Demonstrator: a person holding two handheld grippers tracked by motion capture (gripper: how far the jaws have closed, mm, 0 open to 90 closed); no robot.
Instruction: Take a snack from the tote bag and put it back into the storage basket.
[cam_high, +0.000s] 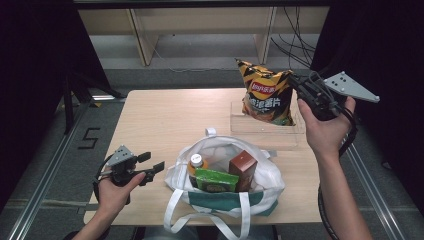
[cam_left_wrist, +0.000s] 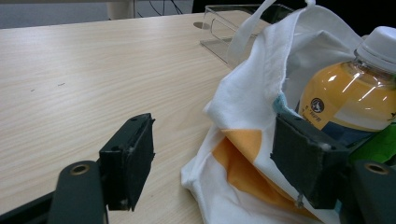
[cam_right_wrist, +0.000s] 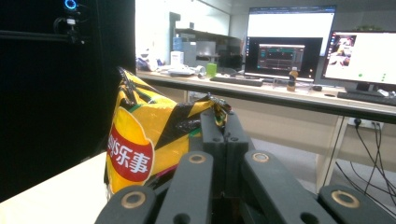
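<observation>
At the left edge of the wooden table (cam_high: 165, 115), the left gripper (cam_high: 151, 169) sits low in the person's left hand (cam_high: 116, 192), its jaws spread wide with nothing between them, pointing toward the white tote bag (cam_high: 260, 180) and stopping just short of its cloth. In the left gripper view the two black pads (cam_left_wrist: 128, 161) stand well apart, one over bare tabletop and the other in front of the bag's side, where an orange patch shows on the fabric. The bag stands open at the near middle of the table, its handles hanging over the front edge. Inside it, from left to right, are a bottle (cam_high: 196, 162) of orange drink with a white cap, a green packet (cam_high: 216, 181) and a brown carton (cam_high: 243, 170). Behind the bag, toward the far right of the table, lies a clear plastic tray (cam_high: 267, 129). Above that tray hangs the yellow and black chip bag (cam_high: 266, 95), upright and lifted off the table. The right gripper (cam_high: 295, 82), held in the person's right hand (cam_high: 325, 127) at the right of the table, is clamped on the chip bag's upper right corner; in the right gripper view the jaws meet tightly on the crimped top seam, with the bag (cam_right_wrist: 144, 149) hanging to the left of them.
</observation>
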